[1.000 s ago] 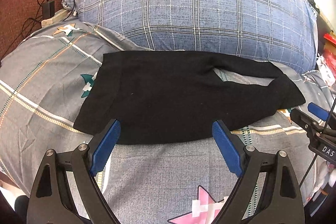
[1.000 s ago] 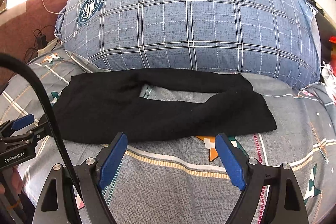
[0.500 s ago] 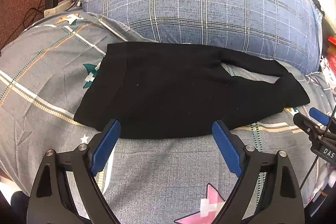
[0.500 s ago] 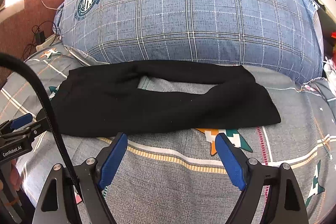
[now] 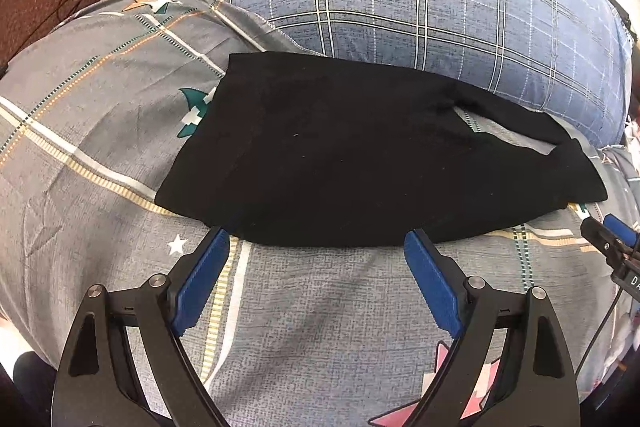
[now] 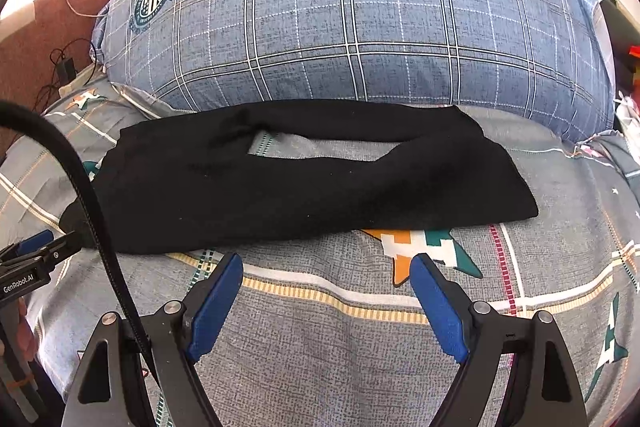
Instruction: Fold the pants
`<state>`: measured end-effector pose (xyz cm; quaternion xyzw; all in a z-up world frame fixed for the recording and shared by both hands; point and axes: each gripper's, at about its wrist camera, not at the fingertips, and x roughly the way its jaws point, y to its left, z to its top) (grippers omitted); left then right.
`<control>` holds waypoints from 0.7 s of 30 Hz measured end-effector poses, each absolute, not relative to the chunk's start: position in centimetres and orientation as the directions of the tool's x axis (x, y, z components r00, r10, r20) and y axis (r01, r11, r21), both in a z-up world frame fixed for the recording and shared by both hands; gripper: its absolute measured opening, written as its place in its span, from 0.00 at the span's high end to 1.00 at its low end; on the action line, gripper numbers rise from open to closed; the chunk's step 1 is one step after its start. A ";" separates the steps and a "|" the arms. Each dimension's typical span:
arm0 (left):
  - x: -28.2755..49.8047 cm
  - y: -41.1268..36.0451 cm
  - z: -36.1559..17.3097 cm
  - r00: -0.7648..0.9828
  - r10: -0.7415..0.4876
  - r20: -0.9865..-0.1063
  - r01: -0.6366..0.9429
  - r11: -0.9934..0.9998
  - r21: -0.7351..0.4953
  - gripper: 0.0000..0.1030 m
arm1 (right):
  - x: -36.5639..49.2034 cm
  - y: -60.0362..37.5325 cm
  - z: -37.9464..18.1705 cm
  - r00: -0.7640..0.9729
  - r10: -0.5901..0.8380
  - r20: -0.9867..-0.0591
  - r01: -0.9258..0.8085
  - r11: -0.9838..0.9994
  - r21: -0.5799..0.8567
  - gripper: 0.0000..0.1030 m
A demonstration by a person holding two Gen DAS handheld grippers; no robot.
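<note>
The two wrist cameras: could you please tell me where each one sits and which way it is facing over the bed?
Left wrist view: sits behind the open left gripper, looking forward over the bedsheet at the waist end of the black pants; the right gripper's tip shows at right.
Right wrist view: sits behind the open right gripper, facing the pants' leg end; the left gripper's tip shows at left.
Shared: the pants, the sheet and the blue plaid pillow.

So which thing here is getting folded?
Find the big blue plaid pillow at the back of the grey patterned bedspread. Just in front of it lie the pants, spread flat: the only plain black item, with bedspread showing between the legs.
</note>
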<state>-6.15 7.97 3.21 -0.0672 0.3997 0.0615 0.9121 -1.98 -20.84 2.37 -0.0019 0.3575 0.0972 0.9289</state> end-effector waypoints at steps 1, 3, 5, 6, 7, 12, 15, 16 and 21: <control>-6.1 8.0 3.2 0.672 0.059 -0.738 -0.166 0.983 -0.073 0.13 | -1.9 -20.9 2.3 0.723 0.180 -0.667 -0.182 0.981 0.068 0.18; -6.1 8.0 3.1 0.671 0.060 -0.739 -0.165 0.984 -0.070 0.13 | -1.8 -20.9 2.1 0.720 0.180 -0.670 -0.180 0.981 0.071 0.18; -6.1 8.1 3.0 0.669 0.059 -0.741 -0.168 0.983 -0.073 0.13 | -1.8 -20.9 2.0 0.718 0.181 -0.672 -0.179 0.981 0.073 0.18; -6.1 8.3 3.0 0.668 0.058 -0.742 -0.170 0.983 -0.076 0.13 | -1.8 -20.9 1.9 0.719 0.181 -0.671 -0.179 0.981 0.073 0.18; -6.1 8.4 2.9 0.667 0.058 -0.743 -0.172 0.982 -0.078 0.13 | -1.8 -20.9 1.9 0.719 0.182 -0.671 -0.179 0.981 0.074 0.18; -6.5 9.4 2.9 0.664 0.049 -0.746 -0.184 0.978 -0.099 0.13 | -1.7 -21.2 1.9 0.718 0.181 -0.672 -0.177 0.981 0.075 0.18; -6.9 10.4 3.0 0.661 0.036 -0.749 -0.196 0.972 -0.127 0.13 | -1.6 -21.6 1.9 0.717 0.182 -0.673 -0.175 0.981 0.078 0.18; -6.9 10.7 3.0 0.660 0.032 -0.751 -0.199 0.971 -0.134 0.13 | -1.6 -21.7 1.9 0.719 0.181 -0.671 -0.174 0.982 0.078 0.18; -7.8 12.6 2.8 0.653 0.010 -0.757 -0.216 0.961 -0.173 0.13 | -1.3 -23.8 2.2 0.725 0.176 -0.666 -0.153 0.984 0.093 0.18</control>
